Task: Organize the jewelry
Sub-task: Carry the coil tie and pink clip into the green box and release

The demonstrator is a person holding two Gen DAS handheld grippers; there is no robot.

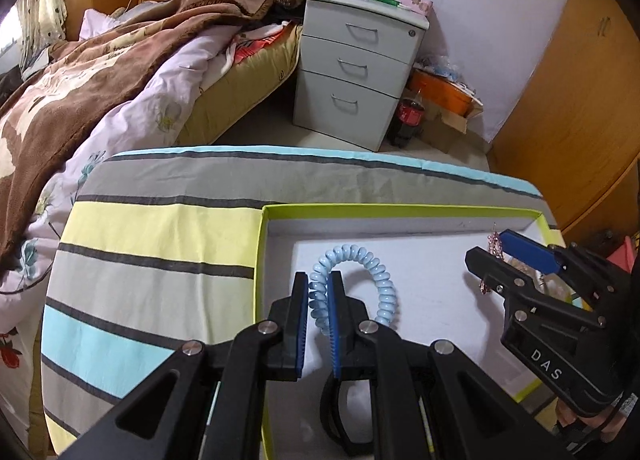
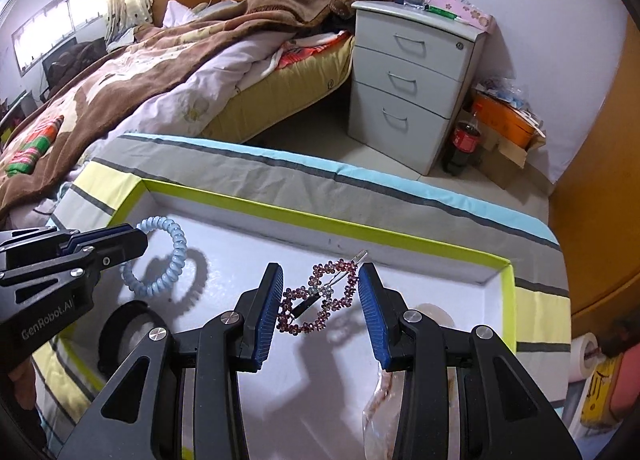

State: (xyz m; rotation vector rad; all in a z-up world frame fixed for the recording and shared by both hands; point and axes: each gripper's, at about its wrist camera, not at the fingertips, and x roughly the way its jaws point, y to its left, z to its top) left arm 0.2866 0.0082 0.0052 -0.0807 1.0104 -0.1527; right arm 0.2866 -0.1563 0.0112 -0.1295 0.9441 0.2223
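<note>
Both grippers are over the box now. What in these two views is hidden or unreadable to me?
- Black ring in the box: left wrist view, its front lies under the left gripper; right wrist view, that gripper's body crosses it.
- Clear pinkish item: right wrist view, mostly behind a finger of the right gripper; unidentifiable.
- Pink rhinestone hair clip: left wrist view, nearly all behind the right gripper.
- Box's near edge: below both frames.

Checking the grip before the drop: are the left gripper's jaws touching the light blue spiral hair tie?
Touching. The left wrist view shows the left gripper clamped on the light blue spiral hair tie, coils squeezed between both blue pads.
</note>
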